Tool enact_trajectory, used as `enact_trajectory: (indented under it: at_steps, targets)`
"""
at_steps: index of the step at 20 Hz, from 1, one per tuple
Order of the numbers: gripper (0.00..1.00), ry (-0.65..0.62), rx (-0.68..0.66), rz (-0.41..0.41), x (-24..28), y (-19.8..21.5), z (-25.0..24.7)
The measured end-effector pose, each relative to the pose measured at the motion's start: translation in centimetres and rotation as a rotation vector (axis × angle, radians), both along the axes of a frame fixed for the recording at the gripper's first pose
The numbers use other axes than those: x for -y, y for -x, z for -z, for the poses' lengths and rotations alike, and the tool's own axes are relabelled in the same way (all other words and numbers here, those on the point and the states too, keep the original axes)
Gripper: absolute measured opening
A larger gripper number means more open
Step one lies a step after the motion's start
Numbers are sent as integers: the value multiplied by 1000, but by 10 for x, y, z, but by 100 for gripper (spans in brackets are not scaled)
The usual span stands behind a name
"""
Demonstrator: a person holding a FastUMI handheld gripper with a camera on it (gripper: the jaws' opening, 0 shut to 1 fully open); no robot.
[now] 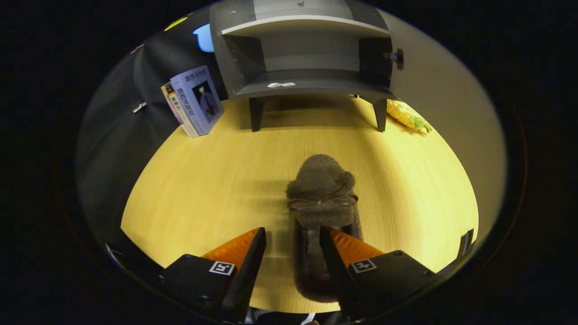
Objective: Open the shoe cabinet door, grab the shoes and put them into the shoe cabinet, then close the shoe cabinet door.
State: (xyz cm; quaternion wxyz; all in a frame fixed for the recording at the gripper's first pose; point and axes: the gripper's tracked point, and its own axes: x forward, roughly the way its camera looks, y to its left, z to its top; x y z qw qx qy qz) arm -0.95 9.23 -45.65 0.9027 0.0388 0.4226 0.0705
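Note:
A fuzzy brown slipper (321,180) with a thin bow lies on the wooden table (216,189), toe pointing toward the cabinet. My gripper (292,231) is open at the slipper's heel end. One finger stands inside the slipper's opening and the other outside its left side, with a gap between that finger and the fuzzy wall. Beyond the slipper, the grey shoe cabinet (307,81) stands on short legs at the far end of the table. Its door (399,58) is swung open to the right, and both shelves inside are bare apart from a small white tag.
Two books (194,101) lean against the cabinet's left side. A yellow pineapple toy (408,117) lies by the cabinet's right leg. Bare tabletop runs between the slipper and the cabinet. The black booth cloth hangs at the left.

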Motion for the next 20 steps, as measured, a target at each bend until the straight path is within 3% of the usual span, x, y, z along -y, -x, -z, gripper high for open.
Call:
enact_trajectory:
  at_steps: [1, 2, 4, 6, 7, 8, 12, 20]
  targets:
    - [74, 0, 9, 21, -1, -9, 4]
    - [61, -2, 18, 37, -3, -17, 7]
    - [57, 34, 28, 76, 1, -33, 15]
    - [14, 17, 27, 104, -4, -41, 27]
    - [17, 10, 43, 106, -6, -47, 24]
    - [8, 4, 51, 102, -4, -49, 24]
    - [8, -39, 62, 109, 6, -46, 3]
    - [8, -79, 250, 61, 29, -49, -154]
